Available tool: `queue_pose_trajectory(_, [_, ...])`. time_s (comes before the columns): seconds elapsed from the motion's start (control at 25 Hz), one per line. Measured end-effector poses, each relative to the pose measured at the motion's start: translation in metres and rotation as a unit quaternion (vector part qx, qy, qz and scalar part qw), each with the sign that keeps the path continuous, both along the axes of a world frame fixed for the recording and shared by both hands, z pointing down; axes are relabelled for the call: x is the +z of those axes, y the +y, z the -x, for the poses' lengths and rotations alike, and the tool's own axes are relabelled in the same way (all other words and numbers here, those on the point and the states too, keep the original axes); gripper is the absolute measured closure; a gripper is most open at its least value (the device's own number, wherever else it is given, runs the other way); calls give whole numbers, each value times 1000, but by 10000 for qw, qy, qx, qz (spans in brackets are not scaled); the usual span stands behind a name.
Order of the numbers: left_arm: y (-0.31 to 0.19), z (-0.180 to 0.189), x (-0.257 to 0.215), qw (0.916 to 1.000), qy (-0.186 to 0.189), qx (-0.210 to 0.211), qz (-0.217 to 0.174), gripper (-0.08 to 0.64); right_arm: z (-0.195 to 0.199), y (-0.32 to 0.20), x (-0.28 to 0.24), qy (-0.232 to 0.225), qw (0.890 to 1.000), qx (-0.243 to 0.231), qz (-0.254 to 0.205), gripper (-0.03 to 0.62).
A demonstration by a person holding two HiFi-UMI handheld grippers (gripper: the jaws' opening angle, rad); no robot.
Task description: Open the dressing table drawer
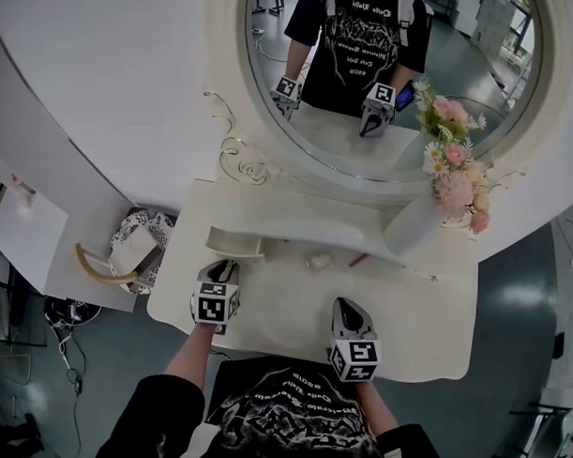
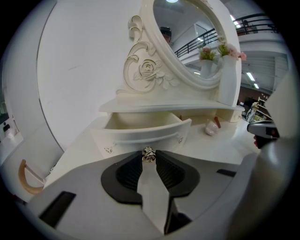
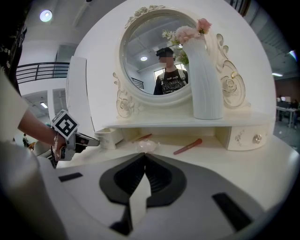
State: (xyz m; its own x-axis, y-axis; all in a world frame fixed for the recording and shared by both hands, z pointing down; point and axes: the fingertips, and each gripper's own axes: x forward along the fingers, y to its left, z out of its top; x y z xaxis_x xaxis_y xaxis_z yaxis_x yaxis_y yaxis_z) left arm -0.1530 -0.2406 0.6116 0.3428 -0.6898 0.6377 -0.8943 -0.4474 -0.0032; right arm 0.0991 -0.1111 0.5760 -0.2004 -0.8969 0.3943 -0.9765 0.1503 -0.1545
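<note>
While your left gripper (image 2: 149, 158) pinches the small metal knob (image 2: 148, 153) between its jaw tips, the drawer (image 2: 140, 130) it belongs to stands pulled out from under the shelf at the left end of the dressing table (image 1: 424, 324), its curved front towards you and its inside open to view. From the head view, that drawer (image 1: 234, 242) juts out just ahead of your left gripper (image 1: 225, 266). Your right gripper (image 3: 143, 156) has its jaws together with nothing between them; it hovers over the tabletop near the front edge, well apart from the drawer. Ahead of it lie a red stick (image 3: 187, 146) and a small pale pink object (image 3: 146, 146). A white vase (image 3: 206, 79) of flowers stands on the shelf before the round mirror (image 1: 385, 105), and the right-hand drawer (image 3: 243, 137) sits closed.
</note>
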Motion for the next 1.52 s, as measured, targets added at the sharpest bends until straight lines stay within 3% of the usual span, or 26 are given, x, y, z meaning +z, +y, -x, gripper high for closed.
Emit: queue_pose_trajectory(1.52, [9, 2, 1, 10000, 40, 17, 38, 462, -9, 5, -1, -106, 9997, 229, -51, 581])
